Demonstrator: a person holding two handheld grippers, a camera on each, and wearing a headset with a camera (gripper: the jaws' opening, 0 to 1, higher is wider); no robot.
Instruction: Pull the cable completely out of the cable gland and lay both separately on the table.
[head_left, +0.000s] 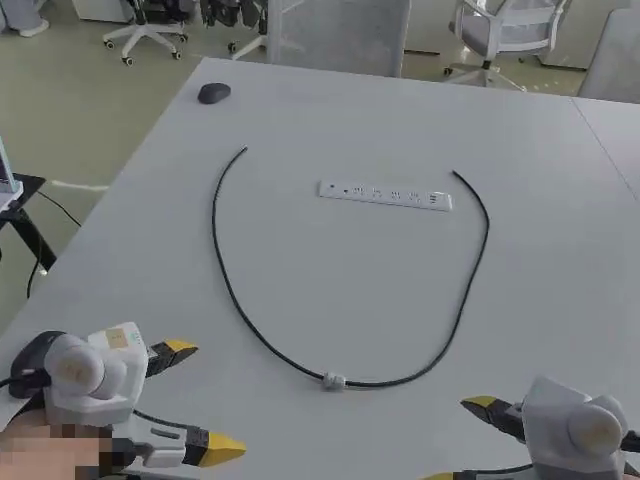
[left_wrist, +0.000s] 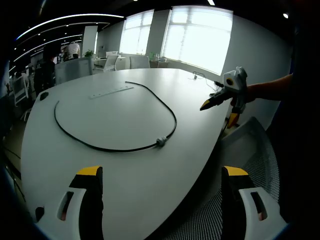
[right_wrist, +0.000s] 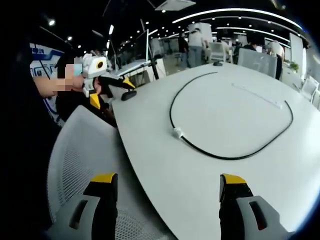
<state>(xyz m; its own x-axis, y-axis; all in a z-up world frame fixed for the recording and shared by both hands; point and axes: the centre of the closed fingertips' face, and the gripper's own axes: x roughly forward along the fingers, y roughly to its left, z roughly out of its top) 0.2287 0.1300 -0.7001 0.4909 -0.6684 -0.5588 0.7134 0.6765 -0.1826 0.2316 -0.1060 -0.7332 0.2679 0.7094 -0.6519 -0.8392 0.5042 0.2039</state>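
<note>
**Cable threaded through gland, both claws released**

Thin black rubbery cable (head_left: 225, 290) curved in a U on matte white tabletop (head_left: 330, 290). Small pale grey cable gland (head_left: 334, 381) threaded on it at 6 o'clock. Flat white plastic power strip (head_left: 385, 195) at 12, dark rounded mouse (head_left: 214, 93) at 11. Yellow-tipped left claw (head_left: 205, 398) at 7 and right claw (head_left: 462, 440) at 5, spread wide, empty. Grey mesh chair back (right_wrist: 85, 150) in right gripper view.

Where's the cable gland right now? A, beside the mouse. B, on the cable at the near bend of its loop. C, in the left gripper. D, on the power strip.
B: the cable gland sits threaded on the black cable at the near bend of its U, lying on the table.
</note>
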